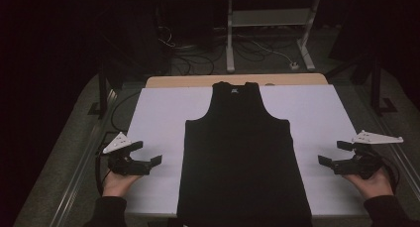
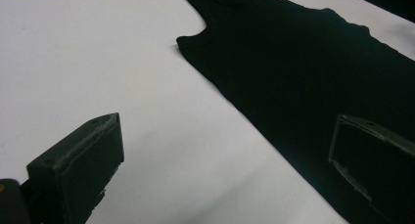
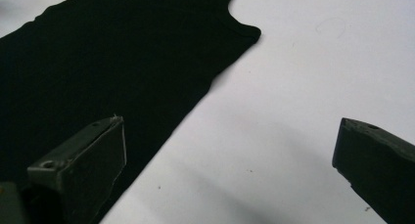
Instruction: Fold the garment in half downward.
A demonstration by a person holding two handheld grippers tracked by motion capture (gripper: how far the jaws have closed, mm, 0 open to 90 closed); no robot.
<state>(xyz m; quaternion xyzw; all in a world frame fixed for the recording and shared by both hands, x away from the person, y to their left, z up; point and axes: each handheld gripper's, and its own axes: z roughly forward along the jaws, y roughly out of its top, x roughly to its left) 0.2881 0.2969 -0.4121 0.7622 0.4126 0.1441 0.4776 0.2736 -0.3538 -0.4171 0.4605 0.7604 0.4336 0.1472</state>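
On the worktop, centre: black tank top [image 1: 242,152], your item in hand, laid flat and face up, neck and straps toward the far edge, hem hanging at the near edge

Garment lay: smooth, no folds visible; spread out this way it offers you both side seams and both armholes, which suits a fold started from the sides

Left tongs [image 1: 143,157]: held in your left hand [image 1: 118,183] over bare sheet, just beside the top's left edge, not touching it; jaws spread wide and empty, pointed inward at the cloth

Left tongs, own view: left tongs [image 2: 222,160] straddle the garment's side edge from above, one jaw over white sheet, the other over black cloth; the armhole curve lies farther ahead

Right tongs [image 1: 331,155]: held in your right hand [image 1: 374,182] near the worktop's right side, farther from the cloth than the left pair; jaws spread wide, nothing between them

Right tongs, own view: right tongs [image 3: 230,158] look across the opposite side edge, one jaw over cloth, one over sheet

Reason for the pose: judged a mirrored ready stance, each pair aimed at its own side so you can take both edges together

Surface: white sheet [image 1: 158,118] covering the worktop; a strip of bare wood edge [image 1: 198,81] shows at the far end; a few faint specks on the sheet in the right gripper view

Room: dim; dark floor [image 1: 64,152] all round, loose cables [image 1: 193,53] and a white frame stand [image 1: 267,33] beyond the far end, a small white plug block [image 1: 294,65] beside it
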